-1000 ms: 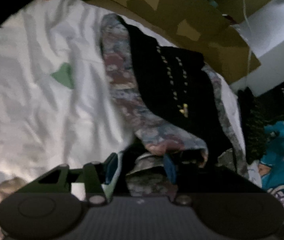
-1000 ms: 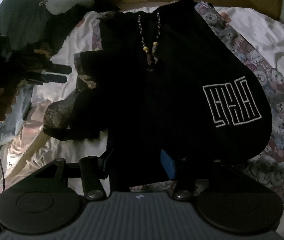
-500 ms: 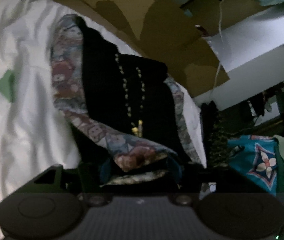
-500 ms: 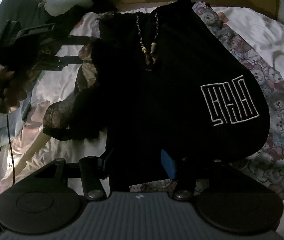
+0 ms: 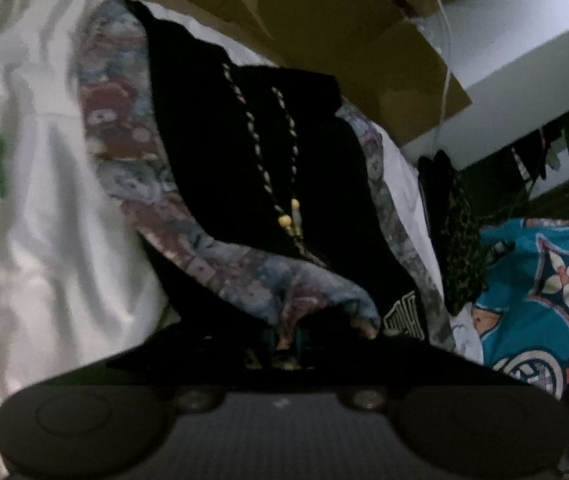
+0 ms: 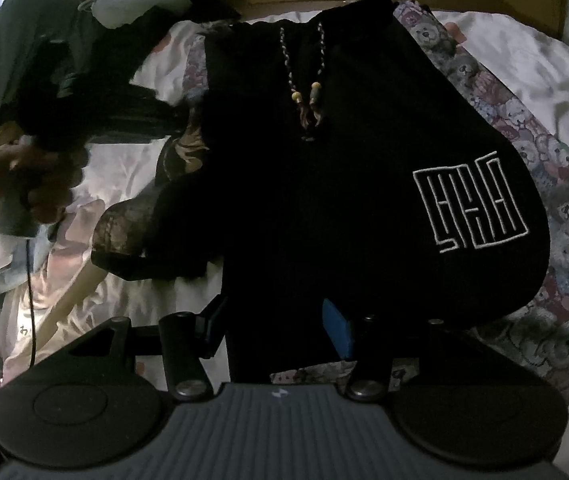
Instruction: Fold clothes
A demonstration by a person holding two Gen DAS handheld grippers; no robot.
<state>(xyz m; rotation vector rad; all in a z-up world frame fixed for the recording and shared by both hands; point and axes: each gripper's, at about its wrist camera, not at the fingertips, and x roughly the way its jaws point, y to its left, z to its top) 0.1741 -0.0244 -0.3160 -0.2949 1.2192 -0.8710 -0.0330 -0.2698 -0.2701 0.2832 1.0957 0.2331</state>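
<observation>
A black hoodie [image 6: 344, 184] with teddy-bear print sleeves, braided drawstrings [image 6: 304, 64] and a white outline logo [image 6: 470, 210] lies on the white bedsheet [image 6: 124, 168]. My left gripper [image 5: 286, 338] is shut on the bear-print sleeve [image 5: 244, 268] and holds it lifted over the hoodie's body [image 5: 244, 152]. It shows at the left of the right wrist view [image 6: 172, 114]. My right gripper [image 6: 274, 322] is open, its blue pads [image 6: 338, 326] on either side of the hoodie's lower edge.
Brown cardboard [image 5: 324, 32] lines the far side of the bed. A teal printed cloth [image 5: 532, 300] and dark clothes [image 5: 456, 220] lie to the right. A stuffed toy [image 6: 124, 4] and dark clothing [image 6: 24, 40] sit at the far left corner.
My left gripper has closed fully on the sleeve and carried it inward over the hoodie's black front. The right gripper has stayed in place.
</observation>
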